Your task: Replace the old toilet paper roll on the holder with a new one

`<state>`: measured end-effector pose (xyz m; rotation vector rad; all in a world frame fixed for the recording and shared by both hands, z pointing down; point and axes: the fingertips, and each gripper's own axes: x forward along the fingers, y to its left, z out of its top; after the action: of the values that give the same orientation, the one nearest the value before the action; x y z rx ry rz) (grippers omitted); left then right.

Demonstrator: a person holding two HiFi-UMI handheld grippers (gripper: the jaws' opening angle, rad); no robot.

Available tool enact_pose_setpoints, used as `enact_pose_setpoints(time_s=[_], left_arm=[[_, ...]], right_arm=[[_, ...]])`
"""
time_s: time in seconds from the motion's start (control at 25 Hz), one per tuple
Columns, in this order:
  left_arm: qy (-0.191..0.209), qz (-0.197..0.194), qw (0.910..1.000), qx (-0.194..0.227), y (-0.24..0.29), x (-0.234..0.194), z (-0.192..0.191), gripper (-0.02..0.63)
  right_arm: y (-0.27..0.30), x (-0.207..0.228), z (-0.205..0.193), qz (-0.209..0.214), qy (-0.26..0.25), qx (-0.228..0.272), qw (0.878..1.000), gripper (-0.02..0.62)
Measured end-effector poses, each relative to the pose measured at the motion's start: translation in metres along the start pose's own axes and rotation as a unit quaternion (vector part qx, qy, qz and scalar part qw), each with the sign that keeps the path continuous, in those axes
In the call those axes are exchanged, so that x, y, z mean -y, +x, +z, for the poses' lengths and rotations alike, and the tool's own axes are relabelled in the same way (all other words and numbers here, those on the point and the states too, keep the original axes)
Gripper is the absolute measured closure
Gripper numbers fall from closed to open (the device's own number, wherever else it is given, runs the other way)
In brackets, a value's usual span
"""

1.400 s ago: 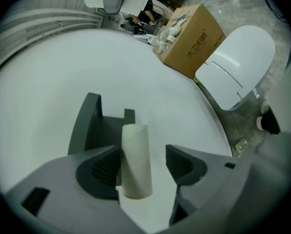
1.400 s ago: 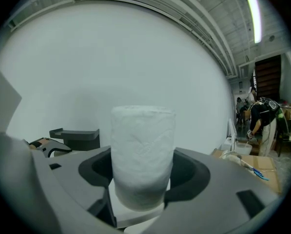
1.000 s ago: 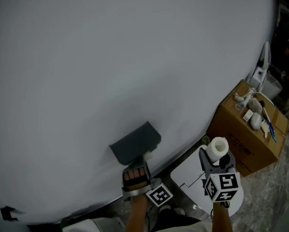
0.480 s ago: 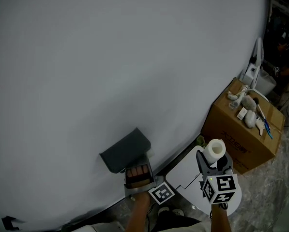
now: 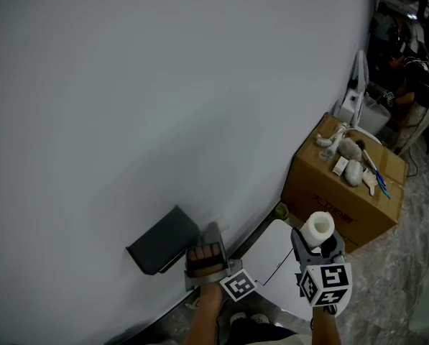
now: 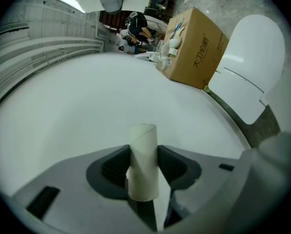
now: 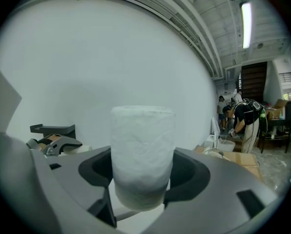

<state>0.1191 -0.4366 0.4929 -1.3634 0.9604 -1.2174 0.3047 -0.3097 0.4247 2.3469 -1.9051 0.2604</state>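
An empty cardboard tube (image 5: pixel 204 258) stands pinched in my left gripper (image 5: pixel 204 246), just right of the dark grey holder (image 5: pixel 160 241) on the wall. In the left gripper view the tube (image 6: pixel 143 162) is upright between both pads, so the left gripper (image 6: pixel 143 155) is shut on it. My right gripper (image 5: pixel 316 240) is shut on a full white toilet paper roll (image 5: pixel 318 228), held over the toilet. In the right gripper view the roll (image 7: pixel 143 155) fills the jaws, with the holder (image 7: pixel 52 129) and the left gripper (image 7: pixel 57 144) off to the left.
A white wall (image 5: pixel 164 85) fills most of the head view. A white toilet lid (image 5: pixel 271 261) lies below the grippers. A cardboard box (image 5: pixel 341 185) with soft toys on top stands at the right. A person (image 7: pixel 245 121) bends over far behind.
My left gripper has drawn away from under the holder with the tube and now sits to its right. The right gripper with the roll shifted slightly. The head view swung right.
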Motion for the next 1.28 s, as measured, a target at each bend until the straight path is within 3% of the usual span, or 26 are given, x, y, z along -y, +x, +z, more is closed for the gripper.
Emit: enact_pose_setpoints(time_s=[0.28, 0.4, 0.52, 0.64, 0.92, 1.04, 1.16, 1.28], left_arm=[[-0.041, 0.015, 0.9984, 0.036, 0.000, -0.014, 0.026, 0.420], [-0.085, 0.010, 0.9947, 0.057, -0.004, -0.023, 0.033, 0.420], [-0.153, 0.006, 0.9848, 0.083, -0.015, -0.040, 0.041, 0.420], [-0.222, 0.008, 0.9690, 0.109, -0.031, -0.058, 0.043, 0.420], [-0.364, 0.000, 0.9179, 0.158, -0.059, -0.090, 0.039, 0.420], [-0.425, -0.029, 0.8886, 0.171, -0.067, -0.092, 0.033, 0.420], [-0.491, -0.061, 0.8490, 0.185, -0.072, -0.087, 0.023, 0.420], [-0.568, -0.089, 0.7904, 0.212, -0.079, -0.088, 0.012, 0.420]], right_arm=[[-0.008, 0.022, 0.000, -0.026, 0.002, 0.003, 1.000, 0.288], [-0.010, 0.027, 0.001, -0.033, 0.003, 0.006, 0.999, 0.288], [-0.015, 0.030, 0.005, -0.036, 0.004, 0.012, 0.999, 0.288], [-0.020, 0.027, 0.008, -0.034, 0.004, 0.016, 0.999, 0.288], [-0.026, 0.015, 0.009, -0.022, 0.002, 0.021, 1.000, 0.288], [-0.029, 0.008, 0.009, -0.015, 0.001, 0.022, 1.000, 0.288], [-0.030, 0.001, 0.008, -0.009, 0.001, 0.022, 1.000, 0.288], [-0.031, -0.006, 0.007, -0.001, 0.003, 0.021, 1.000, 0.288]])
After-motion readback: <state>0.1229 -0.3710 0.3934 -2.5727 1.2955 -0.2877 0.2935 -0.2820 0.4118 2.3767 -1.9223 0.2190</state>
